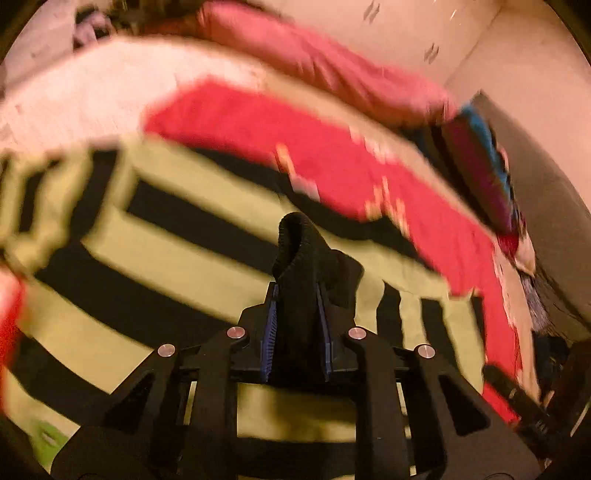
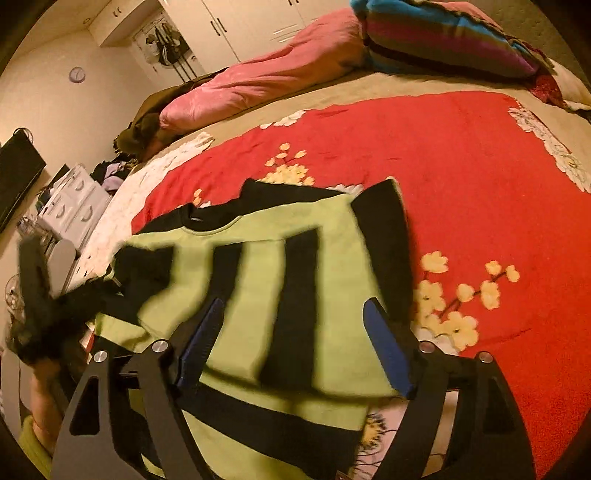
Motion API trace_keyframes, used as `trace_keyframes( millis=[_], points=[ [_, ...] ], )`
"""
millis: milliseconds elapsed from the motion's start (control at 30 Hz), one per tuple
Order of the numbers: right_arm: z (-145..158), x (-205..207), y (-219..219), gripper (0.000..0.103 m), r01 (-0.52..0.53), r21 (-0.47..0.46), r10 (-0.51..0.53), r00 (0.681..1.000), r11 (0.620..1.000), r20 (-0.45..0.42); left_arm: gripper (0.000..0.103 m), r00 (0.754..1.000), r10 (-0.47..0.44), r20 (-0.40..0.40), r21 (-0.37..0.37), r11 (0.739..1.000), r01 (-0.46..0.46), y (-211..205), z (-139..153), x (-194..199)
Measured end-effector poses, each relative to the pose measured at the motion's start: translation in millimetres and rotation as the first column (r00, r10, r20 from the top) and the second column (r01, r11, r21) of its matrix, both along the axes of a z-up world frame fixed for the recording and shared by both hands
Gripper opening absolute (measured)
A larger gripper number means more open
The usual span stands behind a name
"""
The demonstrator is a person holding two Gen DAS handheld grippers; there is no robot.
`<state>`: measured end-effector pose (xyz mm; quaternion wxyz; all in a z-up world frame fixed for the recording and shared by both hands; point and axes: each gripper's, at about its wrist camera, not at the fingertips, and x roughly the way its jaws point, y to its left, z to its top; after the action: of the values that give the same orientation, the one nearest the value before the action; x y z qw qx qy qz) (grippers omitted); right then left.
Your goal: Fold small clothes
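Observation:
A lime-green sweater with black stripes (image 2: 280, 266) lies on a red bedspread (image 2: 461, 177) with pale flowers. In the left wrist view the sweater (image 1: 155, 240) fills the lower frame, blurred. My left gripper (image 1: 295, 295) is shut on a black ribbed cuff (image 1: 299, 251) of the sweater, which sticks up between the fingers. That gripper also shows at the left of the right wrist view (image 2: 40, 288), holding black cloth. My right gripper (image 2: 295, 314) is open above the sweater's body, holding nothing.
A pink duvet (image 2: 258, 77) and a striped cushion (image 2: 436, 40) lie at the far side of the bed. White drawers (image 2: 70, 206) and a dark screen (image 2: 18, 177) stand to the left of the bed. White wardrobes (image 2: 258, 22) line the far wall.

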<state>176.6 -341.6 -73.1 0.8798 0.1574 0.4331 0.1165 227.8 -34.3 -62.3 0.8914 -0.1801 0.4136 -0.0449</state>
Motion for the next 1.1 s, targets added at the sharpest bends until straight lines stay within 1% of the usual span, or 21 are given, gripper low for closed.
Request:
trace_keyframes(
  millis=[33,133,200,233,333,400,433,500,533,667,733,800,833,867,900,933,967,1000,1033,1100],
  points=[
    [-0.9,0.1,4.1,0.077,-0.011,-0.004,0.011,1.0,1.0,-0.002,0.012,0.999,0.021,0.043,0.036,0.999,-0.022,8.5,10.6,-1.8],
    [-3.3,1.2,15.1,0.077,-0.038,-0.016,0.038,0.999,0.999,-0.009,0.012,0.992,0.074,0.103,0.071,0.994,-0.081,29.9,25.6,-2.8],
    [-5.2,2.3,21.6,0.077,-0.052,-0.027,0.052,0.999,0.998,-0.015,0.012,0.99,0.084,0.112,0.089,0.992,-0.094,39.3,23.8,0.2],
    [-6.0,3.1,24.4,0.077,-0.058,-0.033,0.058,0.998,0.998,-0.018,0.013,0.991,0.083,0.102,0.086,0.992,-0.092,41.9,20.9,2.8],
    [-8.6,4.0,33.5,0.077,-0.07,-0.066,0.068,0.997,0.995,-0.026,0.014,0.996,0.089,0.025,0.106,0.99,-0.091,49.5,-4.7,12.0],
    [-8.7,4.0,38.8,0.077,-0.076,-0.09,0.074,0.997,0.993,-0.021,0.017,0.995,0.099,-0.016,0.115,0.989,-0.097,54.1,-19.2,12.0],
    [-8.6,4.5,41.9,0.077,-0.079,-0.108,0.078,0.997,0.991,-0.018,0.019,0.994,0.106,-0.035,0.117,0.988,-0.101,56.4,-24.1,12.7],
    [-8.9,6.6,47.1,0.077,-0.08,-0.135,0.079,0.997,0.988,-0.016,0.024,0.992,0.118,-0.042,0.108,0.988,-0.113,62.1,-27.2,12.0],
    [-9.7,8.3,49.1,0.077,-0.081,-0.145,0.079,0.997,0.986,-0.017,0.029,0.992,0.122,-0.04,0.107,0.987,-0.117,64.6,-27.4,12.9],
    [-16.7,15.6,53.4,0.077,-0.08,-0.167,0.075,0.996,0.983,-0.04,0.032,0.989,0.15,-0.006,0.162,0.976,-0.148,68.5,-20.1,1.6],
    [-22.4,18.2,51.2,0.077,-0.069,-0.169,0.059,0.996,0.983,-0.062,0.032,0.981,0.193,0.035,0.194,0.961,-0.196,71.2,-11.2,-12.0],
    [-26.7,17.4,48.9,0.077,-0.059,-0.161,0.048,0.996,0.985,-0.07,0.032,0.966,0.25,0.067,0.218,0.941,-0.259,74.6,-3.4,-20.8],
    [-27.7,15.8,47.5,0.077,-0.054,-0.163,0.043,0.997,0.985,-0.069,0.031,0.96,0.269,0.082,0.225,0.933,-0.281,76.0,0.4,-22.5],
    [-27.0,13.7,47.0,0.077,-0.05,-0.167,0.04,0.997,0.985,-0.062,0.026,0.955,0.275,0.113,0.227,0.928,-0.295,75.5,7.7,-27.1],
    [-26.1,11.7,47.8,0.077,-0.046,-0.182,0.038,0.998,0.982,-0.052,0.02,0.954,0.265,0.14,0.23,0.929,-0.291,72.8,13.0,-29.0],
    [-23.8,9.7,50.2,0.077,-0.046,-0.22,0.04,0.999,0.975,-0.034,0.013,0.959,0.23,0.166,0.238,0.934,-0.266,65.1,18.4,-30.5],
    [-20.7,7.6,53.9,0.077,-0.052,-0.263,0.052,0.999,0.964,-0.008,0.013,0.966,0.195,0.17,0.24,0.942,-0.232,58.2,20.3,-29.7],
    [-18.9,7.0,56.0,0.077,-0.057,-0.281,0.062,0.998,0.958,0.009,0.013,0.973,0.158,0.165,0.246,0.949,-0.196,49.9,19.4,-29.2],
    [-16.4,6.8,57.8,0.077,-0.064,-0.29,0.074,0.997,0.955,0.025,0.013,0.981,0.114,0.154,0.26,0.954,-0.151,37.9,16.3,-27.2],
    [-16.2,10.2,57.3,0.077,-0.073,-0.266,0.082,0.996,0.961,0.023,0.013,0.991,0.051,0.12,0.289,0.953,-0.084,20.5,7.3,-22.6]
  ],
)
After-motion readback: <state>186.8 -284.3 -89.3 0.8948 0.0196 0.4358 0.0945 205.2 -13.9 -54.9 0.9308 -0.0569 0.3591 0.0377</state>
